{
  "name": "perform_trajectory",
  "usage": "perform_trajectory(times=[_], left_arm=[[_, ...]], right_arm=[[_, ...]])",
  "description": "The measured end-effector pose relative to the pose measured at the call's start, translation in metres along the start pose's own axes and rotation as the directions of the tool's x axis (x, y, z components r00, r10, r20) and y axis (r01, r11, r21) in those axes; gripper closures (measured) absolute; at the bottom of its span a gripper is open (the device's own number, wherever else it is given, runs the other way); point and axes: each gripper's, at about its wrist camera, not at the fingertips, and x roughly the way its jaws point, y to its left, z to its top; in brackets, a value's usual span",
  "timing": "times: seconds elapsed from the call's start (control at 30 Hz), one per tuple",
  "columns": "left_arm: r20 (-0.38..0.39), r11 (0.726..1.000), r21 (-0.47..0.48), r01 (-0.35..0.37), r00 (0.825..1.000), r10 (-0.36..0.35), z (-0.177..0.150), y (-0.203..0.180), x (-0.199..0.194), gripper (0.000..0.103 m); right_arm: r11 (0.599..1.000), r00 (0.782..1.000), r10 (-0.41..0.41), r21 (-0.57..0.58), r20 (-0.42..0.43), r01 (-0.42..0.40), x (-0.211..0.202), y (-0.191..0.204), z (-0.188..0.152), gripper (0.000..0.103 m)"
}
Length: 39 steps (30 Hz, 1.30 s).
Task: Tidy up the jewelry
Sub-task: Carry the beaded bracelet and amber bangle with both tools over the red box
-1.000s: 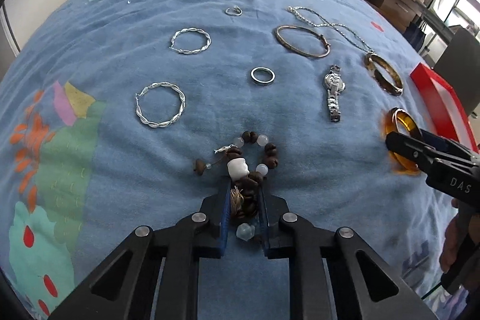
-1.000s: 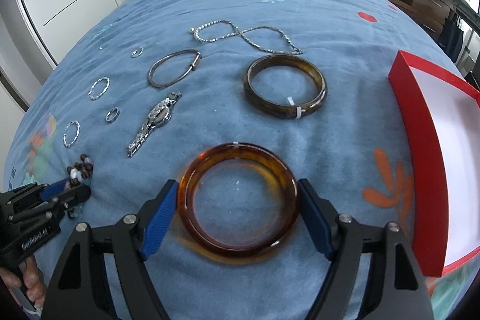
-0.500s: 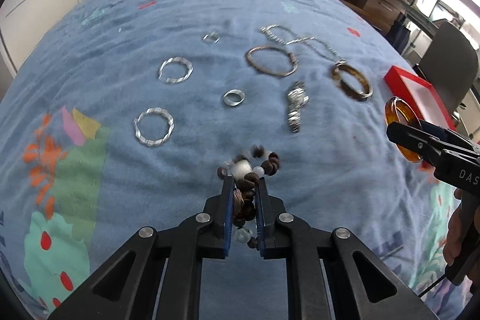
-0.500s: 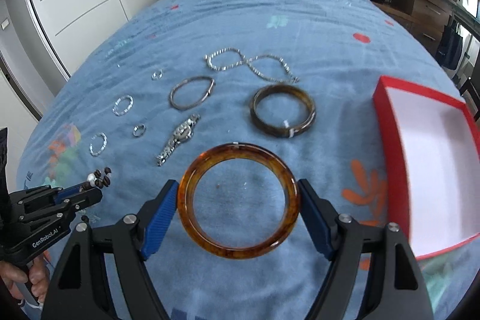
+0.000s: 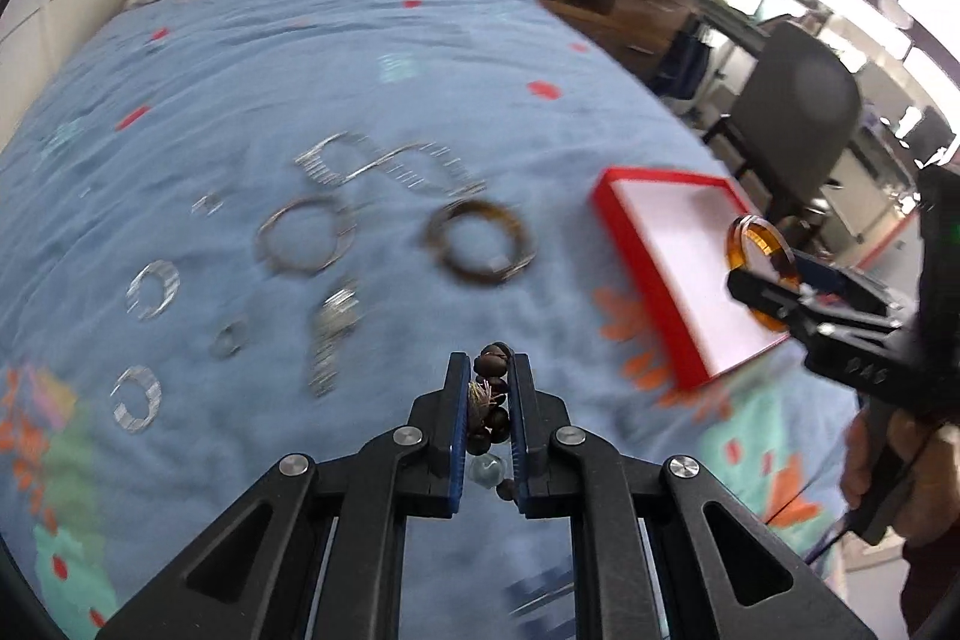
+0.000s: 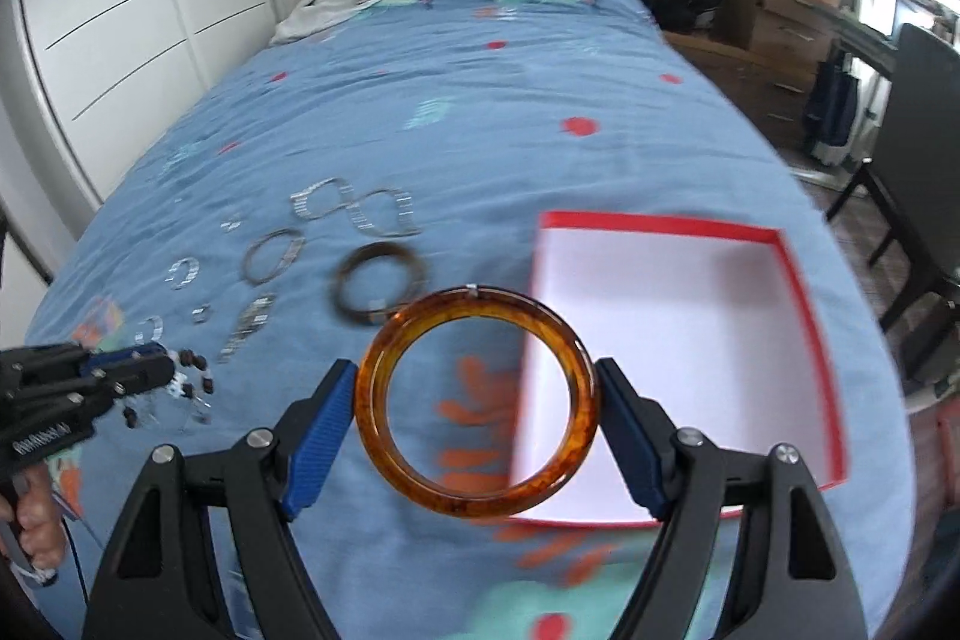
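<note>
In our left tongs (image 5: 487,421) we have the bead bracelet (image 5: 491,403) pinched tight between the blue pads, its loose beads dangling off the bed; our right tongs (image 6: 477,415) stand wide, but the pads press on both sides of the amber bangle (image 6: 477,403), so that one is gripped too and held clear of the blanket (image 6: 480,112). Just beyond the bangle, to the right, lies the red box (image 6: 807,316), its white floor bare as far as we can see, so we judge that nothing has been sorted into it yet. Left on the blanket, well apart from the box, we see the dark bangle (image 6: 379,283), a thin metal bangle (image 6: 271,256), the chain necklace (image 6: 354,208), a watch (image 6: 247,319) and several small silver hoops and rings, blurred. So we reckon we are at the start: two pieces lifted, none placed, and all the rest yet to fetch
</note>
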Motion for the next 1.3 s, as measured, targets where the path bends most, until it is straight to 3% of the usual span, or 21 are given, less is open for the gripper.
perform_trajectory(times=[0.3, 0.5, 0.77, 1.17, 1.3], left_arm=[[0.019, 0.990, 0.090, 0.106, 0.994, -0.109, 0.056, -0.078, 0.035, 0.091], [-0.016, 0.983, 0.104, 0.149, 0.989, -0.148, 0.069, -0.116, 0.076, 0.091], [-0.106, 0.975, 0.113, 0.192, 0.978, -0.180, 0.055, -0.150, 0.118, 0.091], [-0.208, 0.977, 0.137, 0.164, 0.969, -0.133, 0.028, -0.157, 0.155, 0.091], [-0.209, 0.975, 0.158, 0.156, 0.970, -0.121, 0.024, -0.159, 0.157, 0.091]], right_arm=[[0.997, 0.998, -0.065, 0.037, -0.018, 0.066, 0.007, -0.075, 0.001, 0.026], [0.996, 0.997, -0.053, 0.062, -0.052, 0.056, 0.024, -0.105, -0.014, 0.026], [0.998, 0.994, -0.022, 0.059, -0.108, 0.029, 0.047, -0.132, -0.032, 0.026], [0.996, 0.981, -0.015, -0.087, -0.191, -0.002, 0.064, -0.135, -0.047, 0.025], [0.995, 0.981, -0.013, -0.102, -0.194, -0.007, 0.066, -0.135, -0.052, 0.025]])
